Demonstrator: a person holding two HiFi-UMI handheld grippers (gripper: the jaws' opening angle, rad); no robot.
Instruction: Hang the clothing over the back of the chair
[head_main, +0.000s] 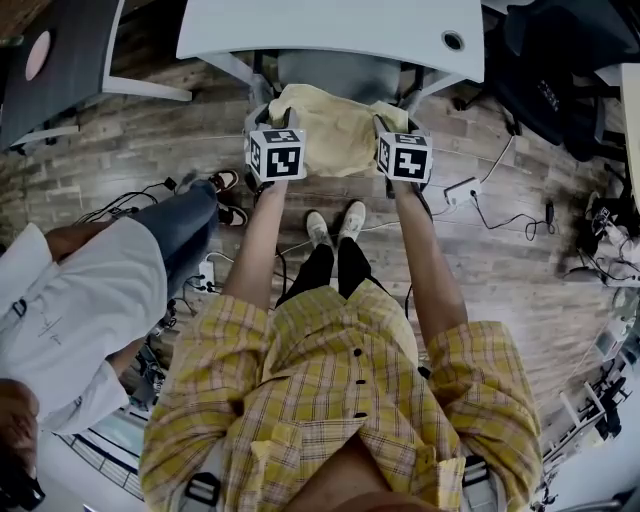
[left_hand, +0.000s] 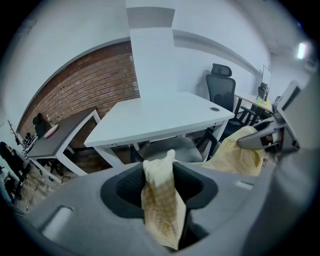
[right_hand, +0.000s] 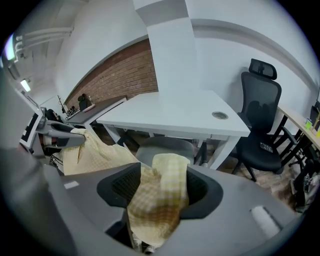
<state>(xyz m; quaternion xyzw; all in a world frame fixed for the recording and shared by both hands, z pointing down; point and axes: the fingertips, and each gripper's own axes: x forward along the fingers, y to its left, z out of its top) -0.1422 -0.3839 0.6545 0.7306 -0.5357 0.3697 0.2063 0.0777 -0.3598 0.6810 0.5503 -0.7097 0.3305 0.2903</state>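
**While both tongs stand spread, the shirt lies at the chair back**

As I look down, the yellow checked shirt stretches between my two tongs, bunched over the near edge of the grey chair, which is pushed in at the white desk. My left tongs are spread: a narrow fold of the shirt stands up between the jaws with dark gaps on both sides, so nothing pinches it. My right tongs are parted too, with a thicker wad of cloth lying loose between the jaws and hanging down in front. A black office chair stands off to the right of the desk. Another person in a white top stands at my left.
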